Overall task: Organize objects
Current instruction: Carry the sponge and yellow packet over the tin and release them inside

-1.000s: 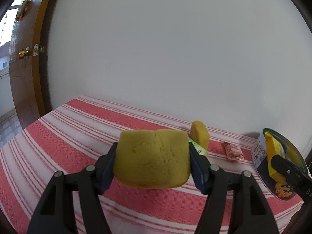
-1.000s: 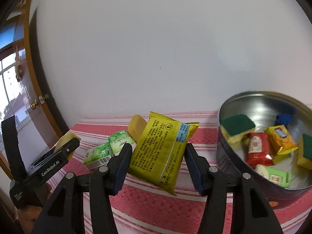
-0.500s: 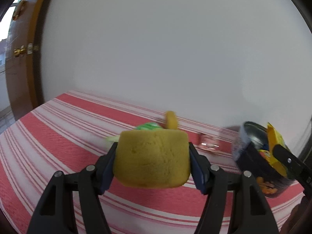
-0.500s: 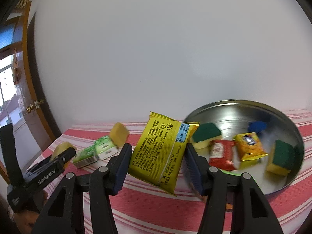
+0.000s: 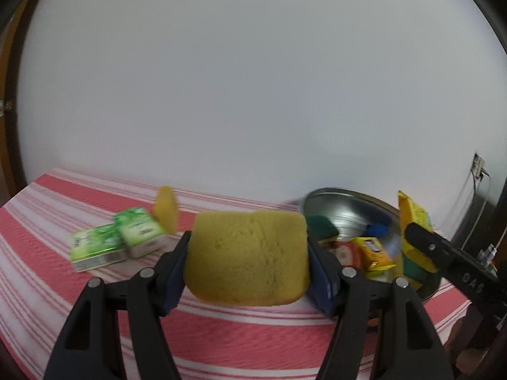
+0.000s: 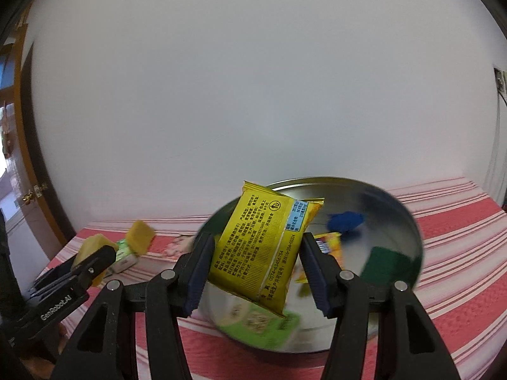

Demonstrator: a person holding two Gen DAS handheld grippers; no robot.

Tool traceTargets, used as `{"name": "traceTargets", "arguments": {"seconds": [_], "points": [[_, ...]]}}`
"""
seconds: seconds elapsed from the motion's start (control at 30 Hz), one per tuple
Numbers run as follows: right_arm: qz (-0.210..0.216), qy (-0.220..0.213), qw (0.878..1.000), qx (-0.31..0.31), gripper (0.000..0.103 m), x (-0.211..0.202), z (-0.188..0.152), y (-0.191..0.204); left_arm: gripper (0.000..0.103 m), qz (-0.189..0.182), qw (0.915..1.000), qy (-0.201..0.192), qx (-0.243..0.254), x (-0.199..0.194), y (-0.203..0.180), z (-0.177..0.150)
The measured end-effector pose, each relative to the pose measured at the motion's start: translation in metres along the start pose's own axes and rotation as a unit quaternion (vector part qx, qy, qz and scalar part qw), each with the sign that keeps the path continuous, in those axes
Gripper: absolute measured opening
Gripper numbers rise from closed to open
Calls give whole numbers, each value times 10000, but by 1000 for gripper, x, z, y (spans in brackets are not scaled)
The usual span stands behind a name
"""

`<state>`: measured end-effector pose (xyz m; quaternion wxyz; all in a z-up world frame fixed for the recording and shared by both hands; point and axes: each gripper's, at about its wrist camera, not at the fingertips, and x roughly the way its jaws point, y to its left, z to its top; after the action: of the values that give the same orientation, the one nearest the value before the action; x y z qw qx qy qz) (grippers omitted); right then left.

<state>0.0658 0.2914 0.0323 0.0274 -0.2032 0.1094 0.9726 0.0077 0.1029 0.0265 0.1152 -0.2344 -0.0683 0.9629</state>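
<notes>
My left gripper (image 5: 247, 262) is shut on a yellow sponge (image 5: 247, 256), held above the red-striped tablecloth (image 5: 221, 332) just left of the round metal tin (image 5: 348, 199). My right gripper (image 6: 256, 259) is shut on a yellow snack packet (image 6: 263, 240) and holds it over the tin (image 6: 408, 221). The tin holds green-topped sponges (image 6: 386, 262), a blue item (image 6: 345, 221), an orange packet (image 5: 374, 251) and a green packet (image 6: 259, 323). The right gripper with its packet shows at the right of the left wrist view (image 5: 412, 221). The left gripper with its sponge shows at the left of the right wrist view (image 6: 95, 253).
Two green tissue packs (image 5: 117, 240) and another yellow sponge (image 5: 165, 209) standing on edge lie on the cloth left of the tin. A pink packet (image 6: 177, 243) lies near the tin's left side. A white wall stands behind; a wooden door (image 6: 28, 190) is at the left.
Both grippers have swung right toward the tin. The yellow packet now hangs over the tin's inside, and the sponge sits close to the tin's left rim.
</notes>
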Motion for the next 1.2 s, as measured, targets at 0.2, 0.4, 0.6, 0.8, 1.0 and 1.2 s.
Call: {"name": "traceTargets", "arguments": {"seconds": [0.2, 0.4, 0.6, 0.8, 1.0, 1.2], "points": [[-262, 7, 9996, -85, 58, 3, 6, -20, 67, -228, 9995, 41, 203, 12, -38, 0], [-538, 28, 9985, -137, 58, 9, 10, -38, 67, -397, 9987, 63, 327, 23, -67, 2], [-720, 85, 9972, -177, 58, 16, 12, -54, 67, -497, 9977, 128, 452, 34, -88, -1], [-843, 161, 9962, -132, 58, 19, 13, -65, 67, -545, 9968, 265, 530, 46, -103, -6], [-912, 202, 9955, -143, 58, 35, 16, -66, 67, -572, 9958, 337, 633, 61, -114, -8], [-932, 304, 9951, -94, 58, 50, 18, -81, 67, -468, 9954, 390, 733, 73, -121, -13]]}}
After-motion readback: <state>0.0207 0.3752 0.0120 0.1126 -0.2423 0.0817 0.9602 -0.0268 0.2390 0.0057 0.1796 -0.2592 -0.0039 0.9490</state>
